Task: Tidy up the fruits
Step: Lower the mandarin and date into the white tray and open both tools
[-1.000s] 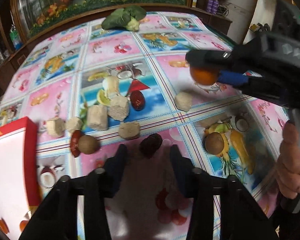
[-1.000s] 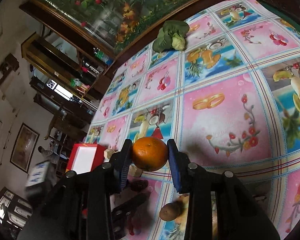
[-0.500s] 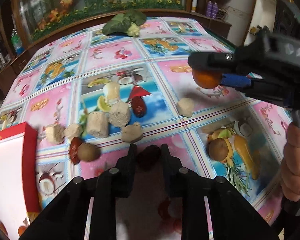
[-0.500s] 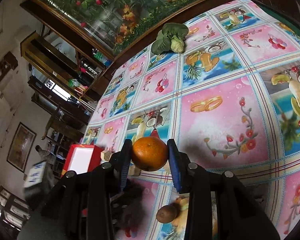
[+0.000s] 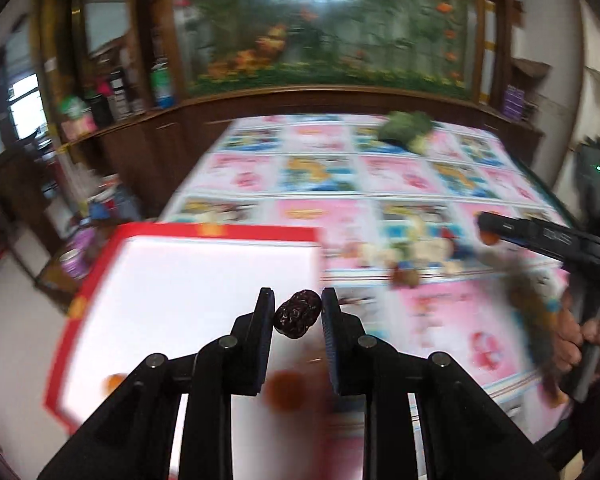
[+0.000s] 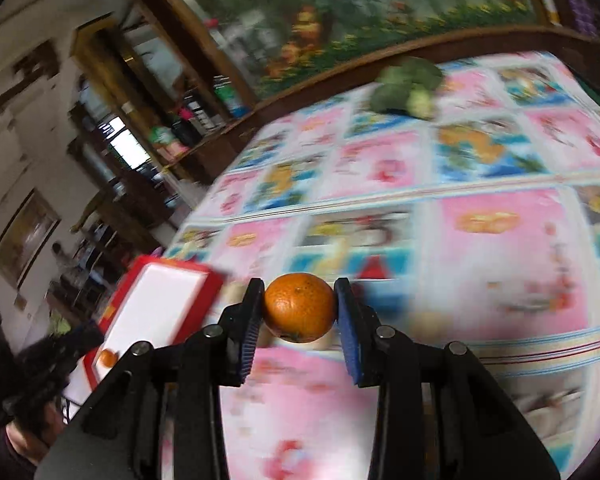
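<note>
My left gripper (image 5: 297,314) is shut on a dark red date (image 5: 297,314) and holds it in the air over the near right part of a red-rimmed white box (image 5: 204,280). A small orange fruit (image 5: 113,384) lies in the box at its near left. My right gripper (image 6: 300,309) is shut on an orange (image 6: 300,307) above the patterned tablecloth (image 6: 500,264); the same box (image 6: 156,300) shows to its left. In the left wrist view the right gripper (image 5: 490,232) reaches in from the right, held by a hand (image 5: 584,332).
Pale cubes and brown fruits (image 5: 408,256) lie blurred on the cloth right of the box. A green vegetable (image 5: 406,130) sits at the table's far side before a wooden cabinet. The table's left edge drops to the floor beside the box.
My left gripper has shut on the date, lifted it off the cloth and swung left over the box. My right gripper, still holding the orange, has turned left toward the box.
</note>
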The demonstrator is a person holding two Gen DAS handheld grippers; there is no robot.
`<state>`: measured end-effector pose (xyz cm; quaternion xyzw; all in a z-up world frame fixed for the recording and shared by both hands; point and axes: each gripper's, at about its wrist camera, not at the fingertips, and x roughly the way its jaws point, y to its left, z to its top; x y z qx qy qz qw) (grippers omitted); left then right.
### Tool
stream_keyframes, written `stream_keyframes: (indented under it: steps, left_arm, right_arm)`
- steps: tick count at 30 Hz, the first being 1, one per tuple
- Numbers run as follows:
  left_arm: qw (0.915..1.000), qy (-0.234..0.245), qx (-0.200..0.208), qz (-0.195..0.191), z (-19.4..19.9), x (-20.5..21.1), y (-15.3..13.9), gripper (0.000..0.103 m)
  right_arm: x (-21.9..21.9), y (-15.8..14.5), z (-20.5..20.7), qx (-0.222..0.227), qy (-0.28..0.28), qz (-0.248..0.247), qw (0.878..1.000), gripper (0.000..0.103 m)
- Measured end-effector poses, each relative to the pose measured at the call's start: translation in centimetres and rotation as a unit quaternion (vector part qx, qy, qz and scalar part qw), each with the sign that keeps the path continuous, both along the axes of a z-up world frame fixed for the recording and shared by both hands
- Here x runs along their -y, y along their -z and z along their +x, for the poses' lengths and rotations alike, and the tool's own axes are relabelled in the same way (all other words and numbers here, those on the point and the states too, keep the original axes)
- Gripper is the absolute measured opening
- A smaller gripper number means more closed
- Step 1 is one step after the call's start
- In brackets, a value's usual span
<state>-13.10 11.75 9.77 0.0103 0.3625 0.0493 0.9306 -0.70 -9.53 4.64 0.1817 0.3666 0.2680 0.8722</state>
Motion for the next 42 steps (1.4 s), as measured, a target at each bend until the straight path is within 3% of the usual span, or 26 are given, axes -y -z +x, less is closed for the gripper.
stream_keyframes:
  steps: [4, 11, 18, 23, 26, 27, 29, 31, 37, 42]
  left_arm:
    - [0.9984, -0.053, -0.012, 0.014, -0.5, -4.1, 1.0, 0.023]
    - [0.9954, -0.090, -0.022, 0.020, -1.3, -7.8, 2.6, 0.023]
    - [0.9946, -0.090, -0.043, 0.030, -0.4, -8.4, 4.1, 0.023]
    - [0.9900, -0.116, -0.063, 0.050, 0.0, -9.1, 5.1, 0.026]
    - [0.9881, -0.130, -0.070, 0.042, -0.1, -9.8, 5.2, 0.040]
    - [0.9872, -0.137, -0.071, 0.040, -0.3, -10.1, 5.1, 0.049]
    - [0.9870, -0.144, -0.060, 0.038, -0.8, -10.2, 4.5, 0.059]
    - [0.9874, -0.146, -0.049, 0.038, -1.3, -10.0, 3.8, 0.066]
    - [0.9936, -0.100, -0.030, 0.043, -1.5, -6.6, 2.4, 0.073]
    - [0.9976, -0.044, -0.033, 0.042, -1.4, -2.8, 2.2, 0.073]
  right_arm:
    - [-7.4, -0.3, -0.9, -0.002, -0.075, 0.009, 0.997, 0.038]
    - [-19.5, 0.2, -1.9, -0.008, -0.176, -0.048, 0.983, 0.038]
    - [-23.7, 3.1, -0.8, -0.069, -0.200, -0.091, 0.973, 0.038]
    - [-24.8, 3.4, -1.1, -0.073, -0.205, -0.119, 0.969, 0.039]
    - [-24.7, 3.5, -1.0, -0.076, -0.208, -0.116, 0.968, 0.039]
    - [-24.6, 3.3, -1.1, -0.074, -0.208, -0.113, 0.969, 0.040]
    - [-23.6, 2.6, -1.3, -0.063, -0.200, -0.095, 0.973, 0.051]
    - [-21.5, 1.7, -1.8, -0.046, -0.194, -0.067, 0.978, 0.055]
    - [-13.2, -0.3, -3.5, 0.002, -0.141, -0.057, 0.988, 0.059]
    - [-4.1, -0.5, -5.5, 0.002, -0.062, -0.070, 0.996, 0.059]
